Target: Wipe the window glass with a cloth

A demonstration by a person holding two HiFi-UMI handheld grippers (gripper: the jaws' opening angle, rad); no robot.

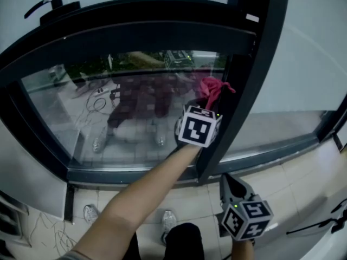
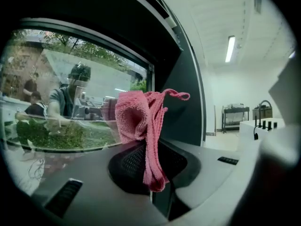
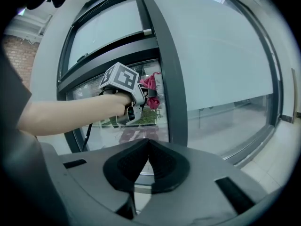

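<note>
The cloth (image 2: 140,119) is pink terry, bunched into a thick wad at the top with 1 thin loop sticking out to the right and a narrow tail hanging down. It sits at the right edge of the window glass (image 1: 130,110), just beside the dark upright frame post (image 1: 246,85). Whether it presses on the pane cannot be told. In the head view the cloth (image 1: 213,90) shows as a small crumpled tuft above the marker cube.

The left gripper (image 2: 151,175) has its 2 jaws closed on the cloth's tail, so the wad stands up beyond the tips. From the head view the left gripper (image 1: 205,108) is raised to the glass, its jaws pointing at the pane. The bare left forearm (image 1: 138,199) stretches up from the lower left, and the hand (image 3: 112,102) is wrapped round the gripper's handle.

The right gripper (image 3: 145,145) has its jaws together with nothing between them. It hangs low and to the right (image 1: 232,186), below the window's bottom rail (image 1: 135,173) and over the tiled floor (image 1: 303,175), well apart from the cloth, its jaws aimed up toward the window.
</note>
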